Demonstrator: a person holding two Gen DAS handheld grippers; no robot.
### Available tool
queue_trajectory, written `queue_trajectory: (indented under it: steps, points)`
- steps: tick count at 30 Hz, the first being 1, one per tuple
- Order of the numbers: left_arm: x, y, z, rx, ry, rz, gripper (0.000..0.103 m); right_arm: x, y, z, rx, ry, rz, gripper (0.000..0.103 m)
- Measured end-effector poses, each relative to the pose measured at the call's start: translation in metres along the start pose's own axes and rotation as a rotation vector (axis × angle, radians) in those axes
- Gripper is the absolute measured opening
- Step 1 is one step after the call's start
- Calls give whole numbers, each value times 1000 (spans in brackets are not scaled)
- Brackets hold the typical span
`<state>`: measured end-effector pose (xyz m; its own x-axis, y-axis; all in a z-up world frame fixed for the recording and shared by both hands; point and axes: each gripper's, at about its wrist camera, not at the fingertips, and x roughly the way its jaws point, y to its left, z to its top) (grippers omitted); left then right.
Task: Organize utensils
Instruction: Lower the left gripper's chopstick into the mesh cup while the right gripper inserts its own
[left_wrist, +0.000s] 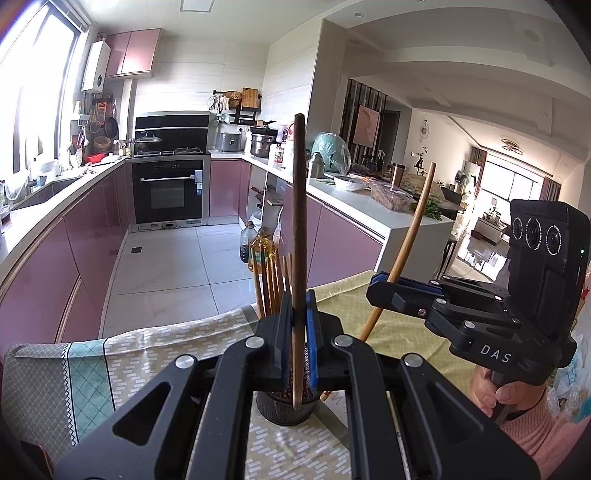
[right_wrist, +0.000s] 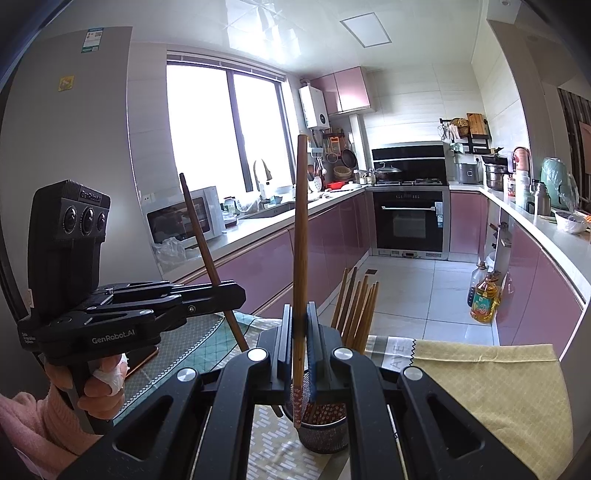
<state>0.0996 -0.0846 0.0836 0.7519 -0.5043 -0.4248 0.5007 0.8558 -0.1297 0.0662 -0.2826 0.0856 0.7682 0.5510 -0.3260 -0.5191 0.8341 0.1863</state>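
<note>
Kitchen surface (left_wrist: 155, 343) under patterned cloths. Left gripper (left_wrist: 298, 321) fingers pinch a dark chopstick (left_wrist: 298, 206) upright over the mesh holder (left_wrist: 284, 410); right gripper (right_wrist: 300, 325) fingers pinch a lighter chopstick (right_wrist: 300, 236). More chopsticks (right_wrist: 356, 306) crowd the holder.

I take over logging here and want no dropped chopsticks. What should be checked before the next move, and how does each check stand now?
1. Left gripper shut on the dark chopstick: ok.
2. Right gripper shut on the lighter chopstick: ok.
3. Dark chopstick's lower tip over the mesh holder: ok.
4. Lighter chopstick's lower tip inside the holder's rim: ok in the right wrist view.
5. Room among the chopsticks already standing in the holder: cannot tell.
6. Holder upright on the tablecloth: ok.
</note>
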Motion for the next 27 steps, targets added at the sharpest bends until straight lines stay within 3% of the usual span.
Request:
queue_trajectory:
  steps: [27]
  points:
    - [17,-5,3,-14,35,20,7,20,-6,4,24,43,-22,6]
